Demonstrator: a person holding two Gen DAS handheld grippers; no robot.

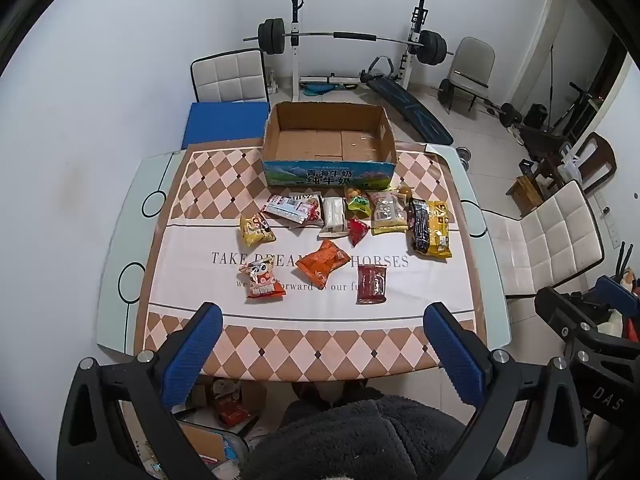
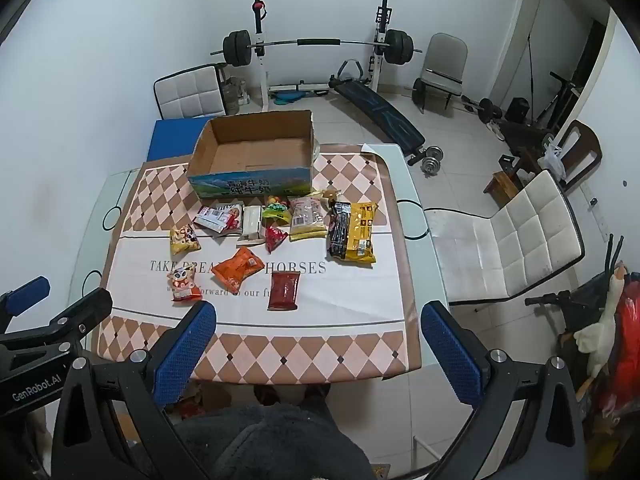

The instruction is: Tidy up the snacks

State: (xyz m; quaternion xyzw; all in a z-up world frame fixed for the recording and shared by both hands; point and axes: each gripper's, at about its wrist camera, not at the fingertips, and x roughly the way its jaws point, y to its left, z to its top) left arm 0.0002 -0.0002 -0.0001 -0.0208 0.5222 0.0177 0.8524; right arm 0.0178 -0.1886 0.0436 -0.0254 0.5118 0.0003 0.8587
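You are starting out: both the left gripper (image 1: 322, 330) and right gripper (image 2: 318, 328) are hanging spread wide and empty over the table's (image 1: 120, 248) near edge. The snacks (image 1: 322, 266) are lying mid-table, the cardboard box (image 1: 328, 170) waiting empty at the far edge. Next means reaching for a near packet.

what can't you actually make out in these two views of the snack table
- Brand text on the snack packets, e.g. the orange packet: too small in both views.
- Printed words on the tablecloth: partly covered by packets.
- Near inside wall of the cardboard box: hidden by its own front side.
- Items under the table: hidden by the tabletop and the left gripper.
- The small snack behind the tan packet: blurred and half hidden.
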